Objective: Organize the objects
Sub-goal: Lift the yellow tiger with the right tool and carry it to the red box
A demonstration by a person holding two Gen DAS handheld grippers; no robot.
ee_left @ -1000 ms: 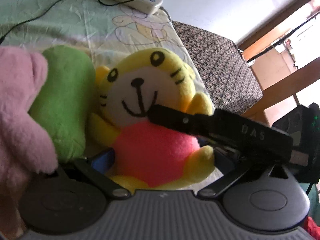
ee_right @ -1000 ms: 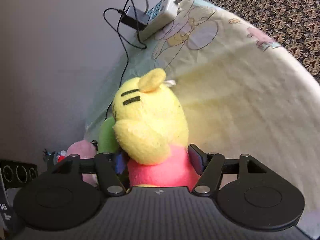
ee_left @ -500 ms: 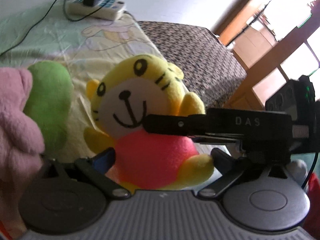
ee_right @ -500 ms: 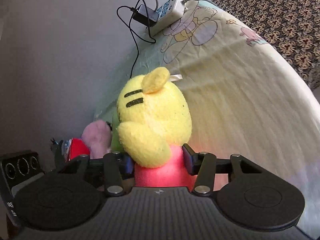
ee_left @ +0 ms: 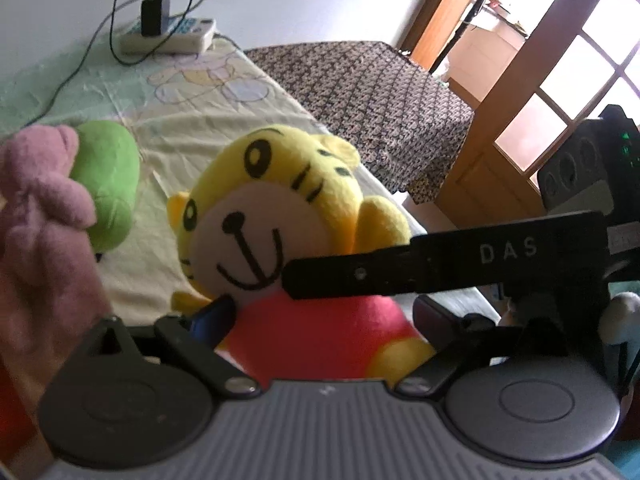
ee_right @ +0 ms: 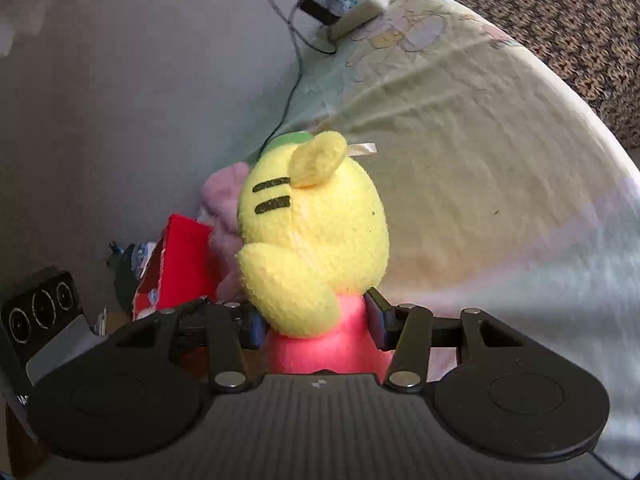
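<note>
My right gripper (ee_right: 316, 322) jaws clamp the yellow tiger plush (ee_right: 316, 236); my left gripper (ee_left: 324, 316) jaws are closing around its red belly, right pad apart.

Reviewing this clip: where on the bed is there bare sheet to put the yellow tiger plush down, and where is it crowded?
Bare sheet runs from the yellow tiger plush to the power strip and the patterned blanket. Crowded: the wall side, where the pink plush, green plush and red box bunch.
</note>
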